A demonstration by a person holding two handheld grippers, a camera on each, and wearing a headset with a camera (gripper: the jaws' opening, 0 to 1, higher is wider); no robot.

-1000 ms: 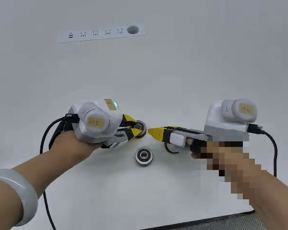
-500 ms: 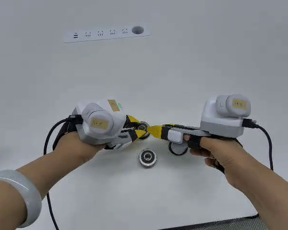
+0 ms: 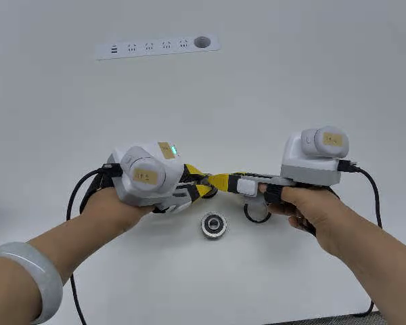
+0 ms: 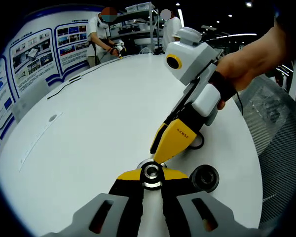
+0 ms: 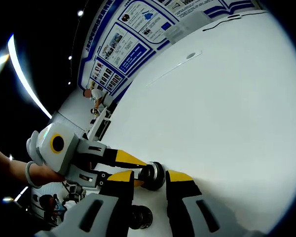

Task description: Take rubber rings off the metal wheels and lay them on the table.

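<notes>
Metal wheel (image 4: pixel 151 173) pinched in left gripper (image 4: pixel 151 177) sits between spread jaws of right gripper (image 5: pixel 150 180).

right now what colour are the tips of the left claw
Yellow, with black behind, on the left claw; clearest in the left gripper view, pinching the metal wheel.

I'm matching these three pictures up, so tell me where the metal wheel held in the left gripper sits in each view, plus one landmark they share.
Head view: the wheel is at centre, mostly hidden where the yellow jaw tips meet.
Left gripper view: bottom centre, clamped between that gripper's own tips.
Right gripper view: lower centre, just ahead of its own jaws.
Shared landmark: the left gripper holding it.
</notes>
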